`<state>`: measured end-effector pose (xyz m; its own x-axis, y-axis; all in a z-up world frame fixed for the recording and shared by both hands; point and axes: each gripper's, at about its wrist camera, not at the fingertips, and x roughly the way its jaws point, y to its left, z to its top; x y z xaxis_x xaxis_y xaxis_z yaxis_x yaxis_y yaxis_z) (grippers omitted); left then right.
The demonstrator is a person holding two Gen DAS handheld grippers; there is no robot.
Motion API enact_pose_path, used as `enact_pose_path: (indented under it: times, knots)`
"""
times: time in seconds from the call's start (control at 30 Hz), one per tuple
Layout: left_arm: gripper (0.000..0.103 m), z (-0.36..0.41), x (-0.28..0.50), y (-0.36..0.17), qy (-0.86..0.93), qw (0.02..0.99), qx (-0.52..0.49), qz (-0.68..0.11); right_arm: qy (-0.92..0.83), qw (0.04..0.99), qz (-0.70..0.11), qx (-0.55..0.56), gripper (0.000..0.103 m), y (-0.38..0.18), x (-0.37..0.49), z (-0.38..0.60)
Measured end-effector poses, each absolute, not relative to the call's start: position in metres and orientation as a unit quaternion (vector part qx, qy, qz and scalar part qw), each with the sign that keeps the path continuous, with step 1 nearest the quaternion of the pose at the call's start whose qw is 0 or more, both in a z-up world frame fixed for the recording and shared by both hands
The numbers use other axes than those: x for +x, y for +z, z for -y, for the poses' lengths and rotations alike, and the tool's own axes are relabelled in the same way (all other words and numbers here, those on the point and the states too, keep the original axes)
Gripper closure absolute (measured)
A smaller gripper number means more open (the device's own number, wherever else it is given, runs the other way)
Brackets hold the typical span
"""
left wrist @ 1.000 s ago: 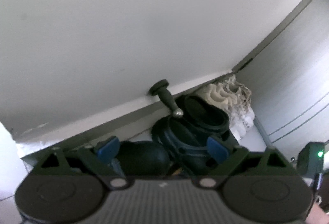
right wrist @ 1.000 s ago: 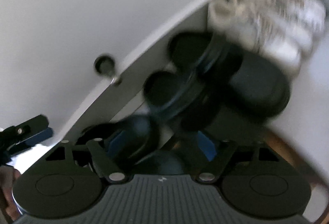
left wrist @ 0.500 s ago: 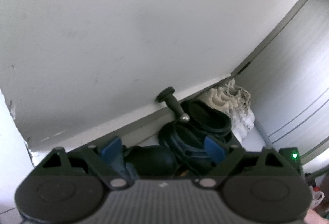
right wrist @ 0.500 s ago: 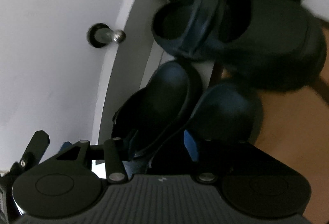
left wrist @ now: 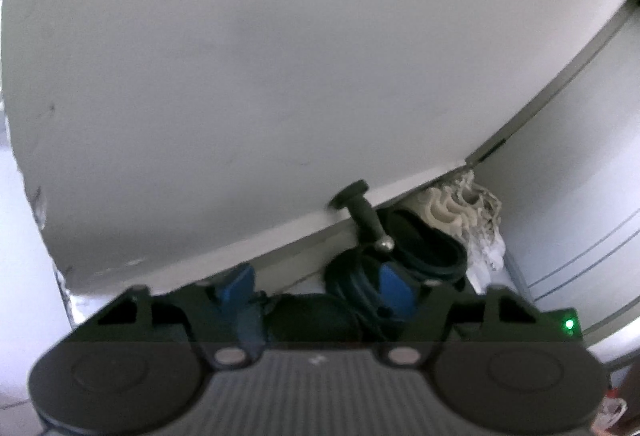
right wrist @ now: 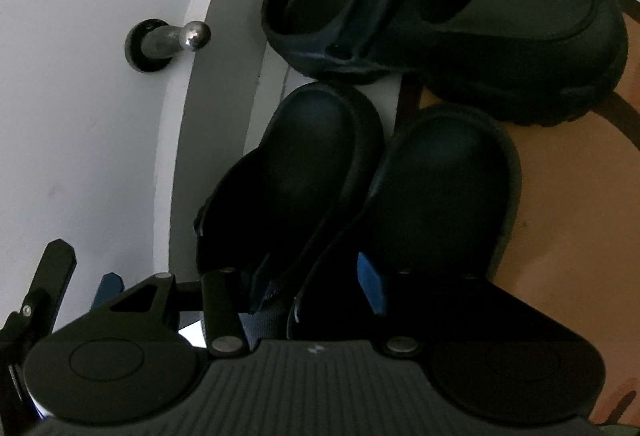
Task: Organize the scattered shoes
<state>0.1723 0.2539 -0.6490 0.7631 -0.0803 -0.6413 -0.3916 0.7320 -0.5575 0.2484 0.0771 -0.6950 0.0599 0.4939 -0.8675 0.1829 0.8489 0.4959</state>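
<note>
In the right wrist view two dark navy clogs lie side by side, a left one (right wrist: 296,164) and a right one (right wrist: 440,176), toes pointing away. My right gripper (right wrist: 316,284) has its jaws apart around the inner edges of the two clogs. A second navy clog pair (right wrist: 460,16) lies beyond them. In the left wrist view my left gripper (left wrist: 316,286) is open and empty, with a navy clog toe (left wrist: 316,316) between its blue pads (left wrist: 394,284). Further navy clogs (left wrist: 424,248) and white clogs (left wrist: 464,212) sit behind.
A white wall (left wrist: 280,76) with a black door stopper (left wrist: 362,212) runs close on the left; the stopper also shows in the right wrist view (right wrist: 168,42). A grey door (left wrist: 580,176) stands at the right. An orange mat (right wrist: 560,216) lies under the right clog.
My right gripper has lowered toward the near clog pair, which now fills its view. My left gripper has pulled back and tilted up slightly, still open.
</note>
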Motion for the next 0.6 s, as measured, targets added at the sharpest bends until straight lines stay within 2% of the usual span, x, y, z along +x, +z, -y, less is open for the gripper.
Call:
enact_pose_path:
  times: [0.07,0.17,0.37,0.43,0.47,0.5,0.53,0.6]
  knots:
    - [0.04,-0.254,0.174,-0.651,0.086,0.867,-0.359,-0.336,0.108,0.684,-0.676,0.252,0.05,-0.697,0.251,-0.082]
    - [0.04,-0.253,0.176,-0.652,0.084,0.866,-0.358,-0.339,0.095,0.688,-0.674,0.253,0.049,-0.702,0.254,-0.09]
    - [0.038,-0.256,0.179,-0.652,0.079,0.865,-0.359,-0.342,0.093,0.696,-0.677,0.22,0.04,-0.712,0.255,-0.103]
    - [0.037,-0.258,0.18,-0.652,0.085,0.865,-0.358,-0.342,0.098,0.7,-0.677,0.207,0.04,-0.712,0.254,-0.105]
    - [0.037,-0.258,0.181,-0.652,0.086,0.864,-0.357,-0.345,0.1,0.702,-0.676,0.2,0.043,-0.711,0.253,-0.107]
    - [0.037,-0.256,0.181,-0.653,0.083,0.863,-0.357,-0.348,0.104,0.708,-0.674,0.182,0.052,-0.71,0.251,-0.109]
    - [0.037,-0.255,0.182,-0.654,0.08,0.862,-0.356,-0.352,0.106,0.713,-0.672,0.171,0.053,-0.709,0.249,-0.109]
    - [0.037,-0.253,0.183,-0.654,0.075,0.862,-0.353,-0.355,0.112,0.713,-0.671,0.171,0.062,-0.71,0.247,-0.105]
